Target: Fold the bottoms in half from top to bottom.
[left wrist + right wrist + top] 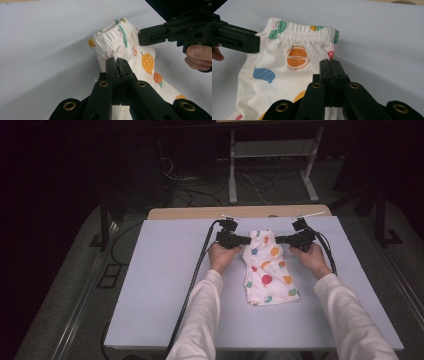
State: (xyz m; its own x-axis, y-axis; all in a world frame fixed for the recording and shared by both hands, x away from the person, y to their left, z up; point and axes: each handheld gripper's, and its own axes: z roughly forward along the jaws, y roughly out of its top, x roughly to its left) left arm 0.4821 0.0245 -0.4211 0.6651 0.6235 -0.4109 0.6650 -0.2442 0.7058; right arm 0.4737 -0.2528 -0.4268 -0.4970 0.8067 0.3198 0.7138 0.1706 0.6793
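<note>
Printed shorts (266,270) lying on the far middle of the table (150,285), waistband end farthest from the person. Left gripper (246,240) clamped tight on the waistband's left edge; right gripper (278,239) clamped tight on its right edge, both facing inward

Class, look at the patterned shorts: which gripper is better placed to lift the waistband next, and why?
Neither clearly: left gripper and right gripper are each shut on a side of the shorts just below the waistband, so both should probably lift together.
</note>
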